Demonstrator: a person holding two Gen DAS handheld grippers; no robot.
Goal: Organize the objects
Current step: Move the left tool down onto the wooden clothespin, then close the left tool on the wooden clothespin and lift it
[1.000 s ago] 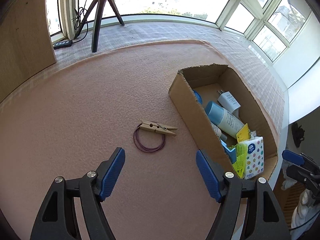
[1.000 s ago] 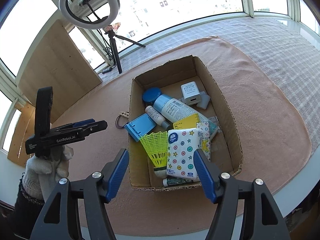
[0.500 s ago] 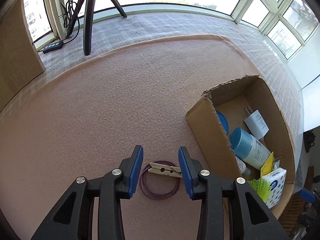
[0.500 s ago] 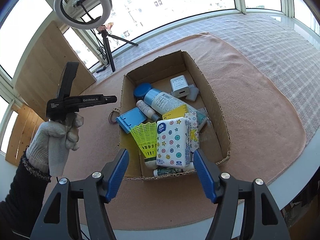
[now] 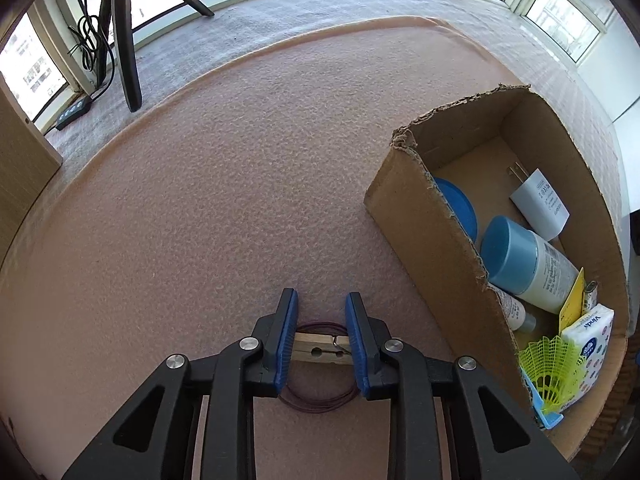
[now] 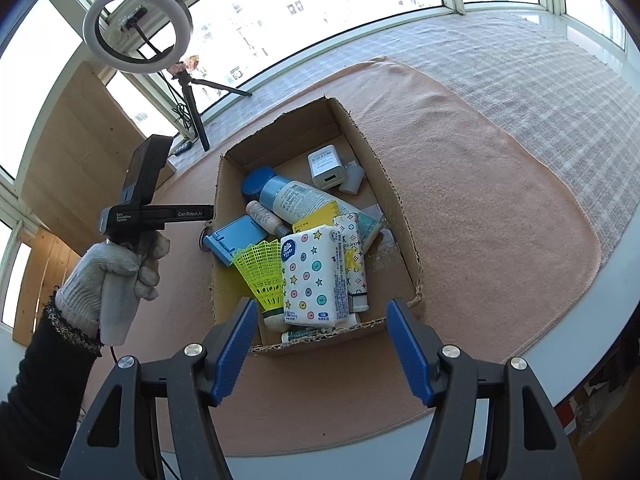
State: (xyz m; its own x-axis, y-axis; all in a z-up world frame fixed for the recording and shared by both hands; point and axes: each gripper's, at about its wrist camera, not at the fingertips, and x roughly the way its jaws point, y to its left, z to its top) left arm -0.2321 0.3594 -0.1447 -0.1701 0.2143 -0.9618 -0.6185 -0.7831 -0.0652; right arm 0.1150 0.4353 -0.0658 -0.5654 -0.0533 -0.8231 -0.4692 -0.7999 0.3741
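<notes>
A wooden clothespin (image 5: 320,349) lies across a purple elastic loop (image 5: 318,402) on the pink mat. My left gripper (image 5: 321,306) is down over it, its blue pads closed against the clothespin's two ends. The cardboard box (image 5: 424,240) stands to the right, holding a blue-capped bottle (image 5: 524,258), a white charger (image 5: 538,200), a tissue pack (image 6: 312,276) and a yellow shuttlecock (image 6: 262,270). My right gripper (image 6: 318,316) is open and empty, above the box's near wall (image 6: 320,338). The left gripper also shows in the right wrist view (image 6: 160,214), left of the box.
A black tripod (image 5: 124,40) with a ring light (image 6: 138,26) stands at the back near cables and a power strip (image 5: 74,112). A wooden panel (image 5: 20,144) is at the left. The mat (image 6: 480,208) ends near the table's front edge (image 6: 600,320).
My left gripper has come down and forward over the clothespin and narrowed from wide open until its pads meet the clothespin. The right gripper has drifted slightly, staying open above the box.
</notes>
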